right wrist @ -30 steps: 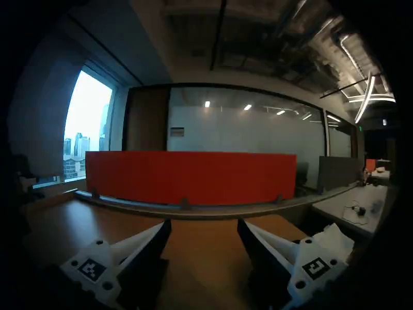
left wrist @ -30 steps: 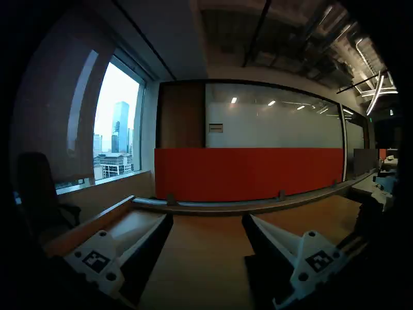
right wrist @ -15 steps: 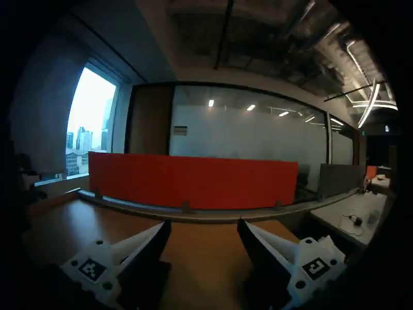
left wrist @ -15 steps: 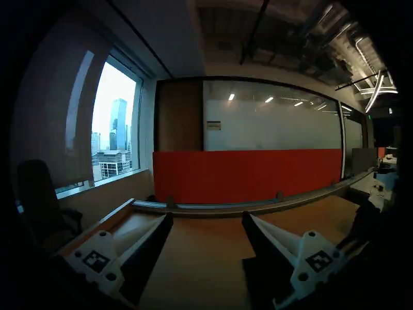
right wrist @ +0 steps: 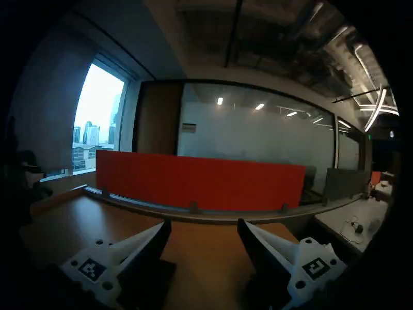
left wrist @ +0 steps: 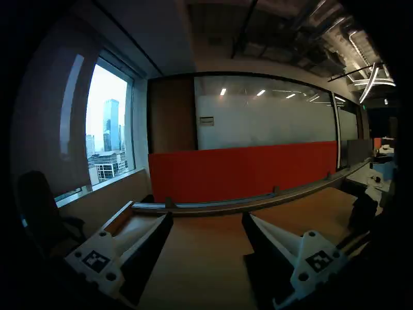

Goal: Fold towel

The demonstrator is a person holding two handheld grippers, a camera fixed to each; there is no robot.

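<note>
1. Jaws of the left gripper (left wrist: 206, 217) stand wide apart with nothing between them; those of the right gripper (right wrist: 203, 223) likewise; both grippers point level across the desk (left wrist: 206, 263).
2. Where the towel lies I cannot tell; judging by the task, the step in hand is to find it; tipping both grippers down toward the desktop, jaws apart, seems the way to reach two corners evenly.
3. Desk surface is smooth brown wood; a red divider (left wrist: 242, 170) runs along its far edge; beyond that is a frosted glass wall (right wrist: 258, 139); a window (left wrist: 106, 134) and a dark chair (left wrist: 38, 206) stand to one side.
</note>
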